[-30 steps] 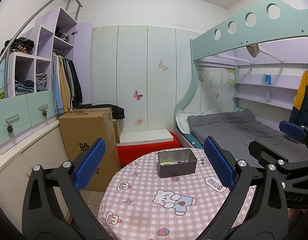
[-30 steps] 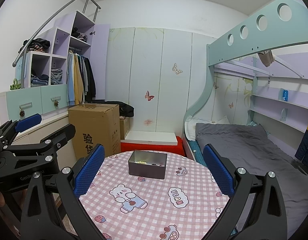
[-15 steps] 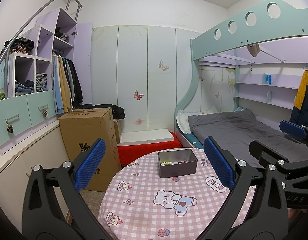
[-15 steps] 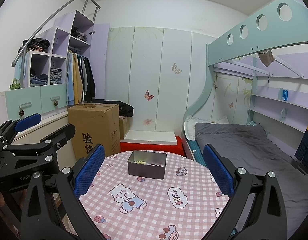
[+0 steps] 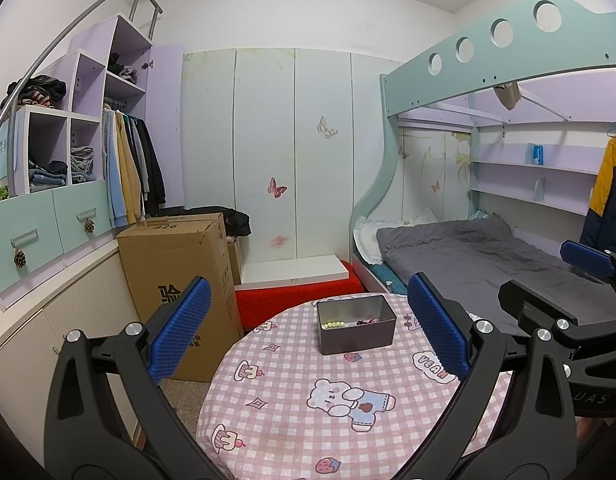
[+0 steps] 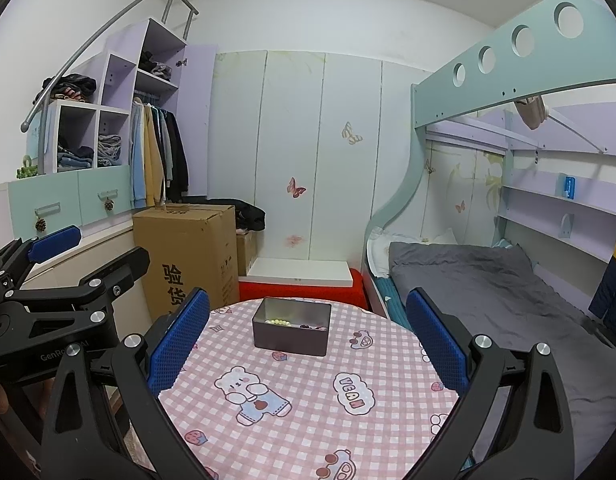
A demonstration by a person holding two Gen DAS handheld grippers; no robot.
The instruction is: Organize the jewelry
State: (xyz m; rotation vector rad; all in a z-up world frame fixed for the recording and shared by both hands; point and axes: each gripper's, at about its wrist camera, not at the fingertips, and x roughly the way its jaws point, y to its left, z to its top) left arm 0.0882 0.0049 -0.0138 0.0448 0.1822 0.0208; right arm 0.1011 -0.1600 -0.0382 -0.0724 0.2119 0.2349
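Left wrist view: bunk bed (image 5: 488,256) with grey bedding fills the right side of the room; wardrobe shelving (image 5: 79,152) with hanging clothes on the left; panelled wall with butterfly stickers behind.

Cardboard box (image 5: 179,280) stands on the floor just beside the round table (image 5: 291,400), on its left. Red low platform (image 5: 295,298) with a white board on top sits behind the table, against the wall.

Table carries a pink checked cloth with bear and strawberry prints. Cloth bare apart from one container.

Container: grey metal tin (image 5: 356,330), rectangular, lid off, upright, at the far edge of the table. Contents: a strand of pale green beads (image 5: 334,324) at its left end; a few dark and pinkish pieces (image 5: 366,322) to their right, too small to identify.

Left gripper (image 5: 308,328): jaws spread wide, nothing between the blue pads, held above the near side of the table, well apart from the tin. Right gripper (image 6: 308,332): likewise wide, empty, tin seen straight ahead between its fingers. Each gripper shows at the edge of the other's view. Nothing lies between either gripper and the tin.
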